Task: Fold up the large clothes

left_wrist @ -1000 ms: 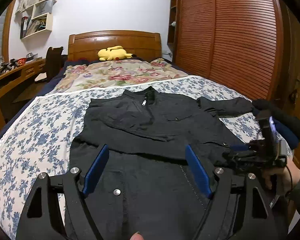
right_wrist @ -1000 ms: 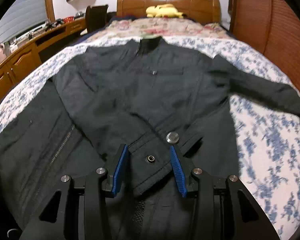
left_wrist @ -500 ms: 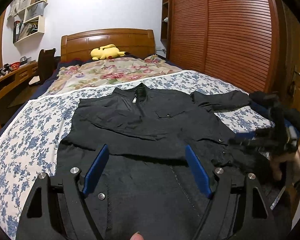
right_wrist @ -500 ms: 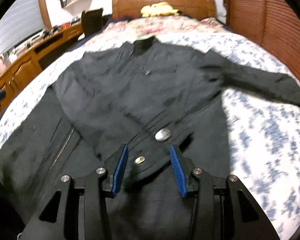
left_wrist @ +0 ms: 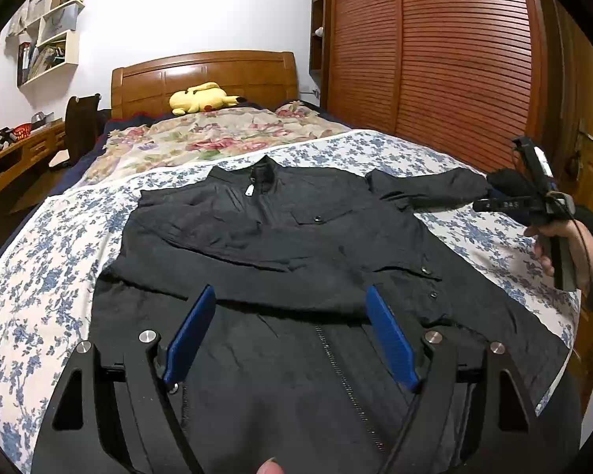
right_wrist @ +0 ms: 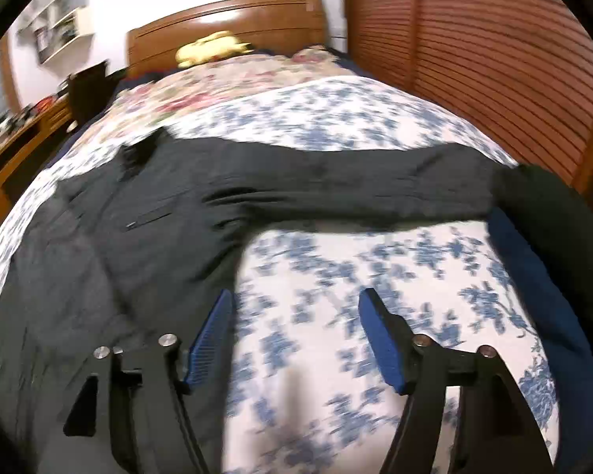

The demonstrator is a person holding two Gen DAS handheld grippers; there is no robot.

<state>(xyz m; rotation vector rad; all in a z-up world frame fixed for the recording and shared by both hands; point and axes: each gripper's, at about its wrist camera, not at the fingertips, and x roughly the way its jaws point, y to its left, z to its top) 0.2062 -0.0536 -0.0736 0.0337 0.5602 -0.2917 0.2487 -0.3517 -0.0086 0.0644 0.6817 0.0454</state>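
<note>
A black zip jacket [left_wrist: 280, 245] lies flat on the bed, collar toward the headboard, its left sleeve folded across the chest and its right sleeve [left_wrist: 427, 189] stretched out to the right. My left gripper [left_wrist: 290, 304] is open and empty above the jacket's lower front. My right gripper [right_wrist: 294, 304] is open and empty over the bedsheet beside the jacket's hem, below the outstretched sleeve [right_wrist: 355, 193]. The right gripper also shows in the left wrist view [left_wrist: 533, 201], held in a hand near the sleeve cuff.
The bed has a blue-flowered sheet [left_wrist: 39, 245] and a rose-patterned quilt [left_wrist: 217, 138] behind. A yellow plush toy [left_wrist: 199, 96] lies at the wooden headboard. A louvered wardrobe [left_wrist: 435, 59] stands right, a desk [left_wrist: 8, 162] left. Dark blue clothing [right_wrist: 533, 268] lies at the bed's right edge.
My right gripper let go of the jacket's folded hem, opened wider and swung right toward the outstretched sleeve. My left gripper stayed open and drew back a little.
</note>
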